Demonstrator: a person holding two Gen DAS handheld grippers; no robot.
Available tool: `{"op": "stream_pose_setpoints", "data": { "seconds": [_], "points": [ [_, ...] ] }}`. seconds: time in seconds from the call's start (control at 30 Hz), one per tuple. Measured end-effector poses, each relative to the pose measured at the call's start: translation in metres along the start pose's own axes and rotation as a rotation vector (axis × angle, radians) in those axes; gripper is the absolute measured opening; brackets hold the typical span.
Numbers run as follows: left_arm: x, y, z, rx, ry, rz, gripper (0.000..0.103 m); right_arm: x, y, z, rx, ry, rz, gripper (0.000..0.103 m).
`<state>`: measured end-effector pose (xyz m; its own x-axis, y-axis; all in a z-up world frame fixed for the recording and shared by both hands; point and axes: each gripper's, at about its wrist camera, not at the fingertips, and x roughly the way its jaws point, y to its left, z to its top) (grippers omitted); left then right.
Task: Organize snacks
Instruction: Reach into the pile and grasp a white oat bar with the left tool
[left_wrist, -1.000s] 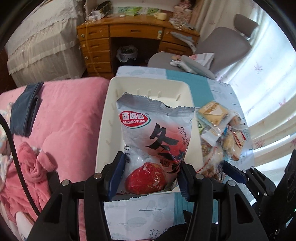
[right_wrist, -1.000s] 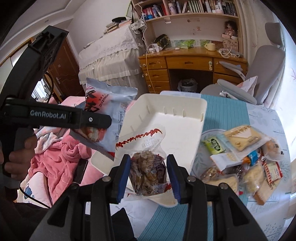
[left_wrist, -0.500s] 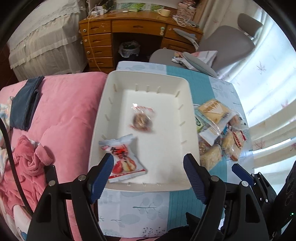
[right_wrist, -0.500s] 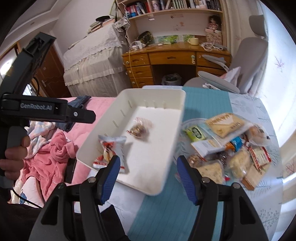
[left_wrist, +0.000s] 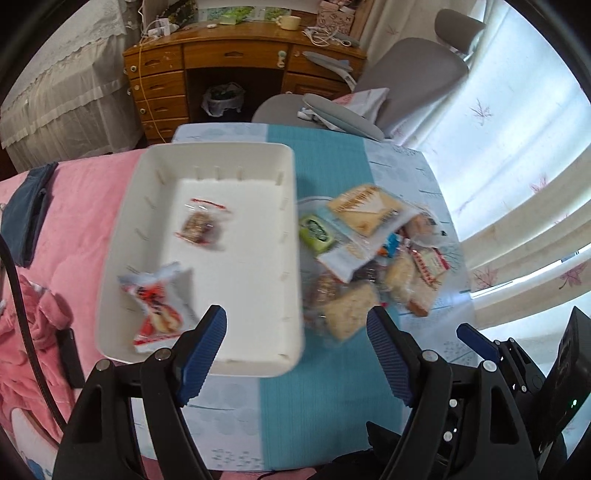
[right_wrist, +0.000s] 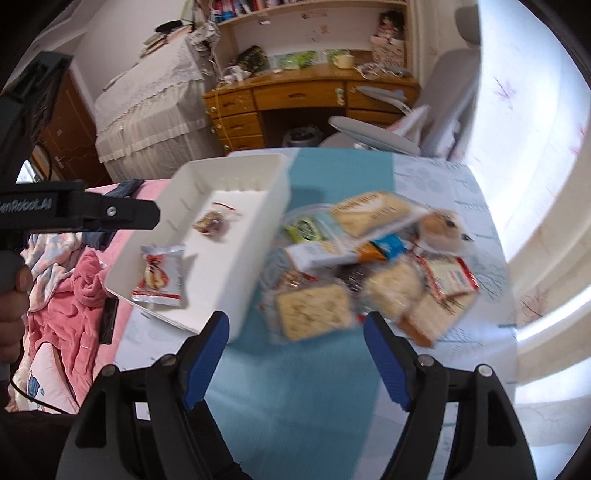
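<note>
A white tray (left_wrist: 221, 155) (right_wrist: 236, 160) stands on the left half of the table. Two packets lie in it: a red-and-silver date packet (left_wrist: 159, 306) (right_wrist: 160, 275) near the front and a clear packet of brown snack (left_wrist: 201, 227) (right_wrist: 214, 221) further back. To the tray's right is a pile of wrapped snacks (left_wrist: 373, 258) (right_wrist: 369, 266). My left gripper (left_wrist: 295, 314) hovers open over the tray's front right corner, holding nothing. My right gripper (right_wrist: 294, 319) is above the near edge of the pile, its jaws opening with nothing between them.
The table (left_wrist: 325, 413) has a teal runner and a pale patterned cloth. Pink bedding (left_wrist: 74, 206) lies against its left side. A grey chair (left_wrist: 406, 70) and a wooden desk (left_wrist: 229, 62) stand behind it. A bright curtained window (left_wrist: 517, 166) is on the right.
Both grippers opened and let go of their packets, which now lie in the tray. Both then moved right, toward the snack pile.
</note>
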<state>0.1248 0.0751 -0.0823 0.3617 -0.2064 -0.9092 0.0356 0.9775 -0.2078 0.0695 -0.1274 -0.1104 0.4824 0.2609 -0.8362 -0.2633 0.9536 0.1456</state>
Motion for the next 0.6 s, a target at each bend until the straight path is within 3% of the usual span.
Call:
{"op": "stream_pose_setpoints", "data": {
  "seconds": [0.33,0.6],
  "points": [
    [0.032,-0.061,-0.003,-0.013,0.018,0.008,0.081,-0.009,-0.086,-0.002,0.043,0.050,-0.043,0.076],
    [0.080,-0.100,0.018,0.097,0.069,0.109,0.081,0.008,-0.140,0.009,0.043,0.086,-0.068,0.079]
  ]
}}
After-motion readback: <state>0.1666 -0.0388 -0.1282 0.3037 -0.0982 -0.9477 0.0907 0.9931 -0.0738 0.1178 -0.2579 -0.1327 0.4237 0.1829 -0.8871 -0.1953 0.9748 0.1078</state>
